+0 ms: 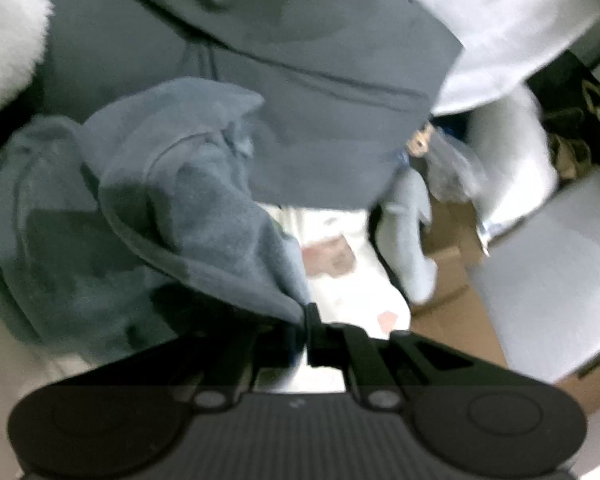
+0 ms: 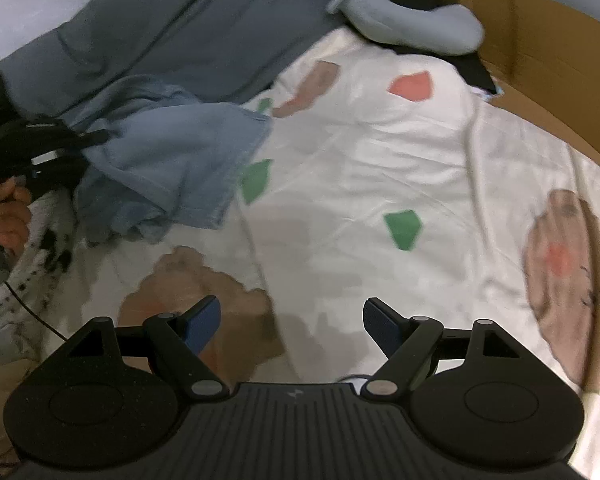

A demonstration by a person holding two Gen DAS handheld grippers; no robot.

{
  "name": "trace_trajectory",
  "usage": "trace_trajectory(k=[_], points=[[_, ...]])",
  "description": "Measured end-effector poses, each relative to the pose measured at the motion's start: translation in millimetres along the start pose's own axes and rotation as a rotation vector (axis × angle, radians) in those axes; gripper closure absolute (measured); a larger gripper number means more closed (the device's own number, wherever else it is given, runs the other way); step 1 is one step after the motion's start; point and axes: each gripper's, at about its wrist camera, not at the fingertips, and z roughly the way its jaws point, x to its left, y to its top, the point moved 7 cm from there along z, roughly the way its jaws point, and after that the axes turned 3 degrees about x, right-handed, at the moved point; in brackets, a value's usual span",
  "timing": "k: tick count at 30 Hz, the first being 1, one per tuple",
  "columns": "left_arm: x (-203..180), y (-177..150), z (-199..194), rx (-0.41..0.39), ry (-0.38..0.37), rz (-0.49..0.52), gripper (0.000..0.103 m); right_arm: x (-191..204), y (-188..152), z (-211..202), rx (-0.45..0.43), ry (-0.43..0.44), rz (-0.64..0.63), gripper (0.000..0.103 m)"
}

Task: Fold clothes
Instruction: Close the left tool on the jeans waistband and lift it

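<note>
Patterned white bedsheet (image 2: 380, 160) carries blue garment (image 2: 172, 160) and grey pillow (image 2: 412, 20).

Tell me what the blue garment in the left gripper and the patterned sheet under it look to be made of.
Blue garment: probably soft washed cotton or denim-like cloth, matte, faded, with a stitched hem. The left gripper pinches it. Patterned sheet: thin smooth woven fabric, perhaps cotton, slightly sheeny, finely creased.
</note>
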Motion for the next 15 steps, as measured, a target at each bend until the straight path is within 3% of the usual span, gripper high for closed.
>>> trace_trajectory(k=[15], points=[[-82, -73, 11, 0.202, -0.157, 0.069, 0.099, 58, 12, 7, -0.091, 0.113, -0.107, 0.020]])
